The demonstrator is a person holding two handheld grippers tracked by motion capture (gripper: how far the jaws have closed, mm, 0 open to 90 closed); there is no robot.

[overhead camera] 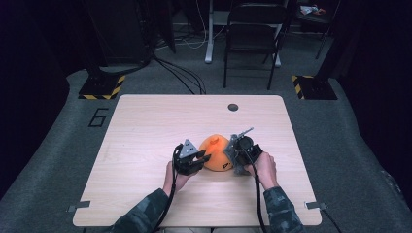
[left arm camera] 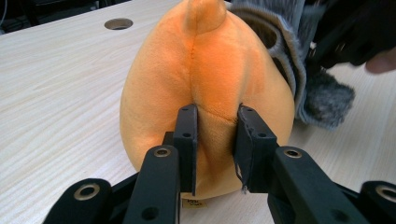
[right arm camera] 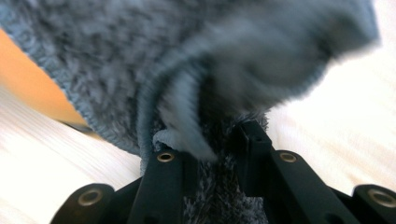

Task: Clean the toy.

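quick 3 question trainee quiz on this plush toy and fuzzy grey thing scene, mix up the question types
1. True or false: the left gripper has its jaws pinched on a fold of the orange plush toy.
2. What does the right gripper hold? A) a chair leg B) the fuzzy grey knit piece C) a cable
3. Fill in: the orange plush toy rests on the ____, between the two grippers.

Key: 1 true; 2 B; 3 table
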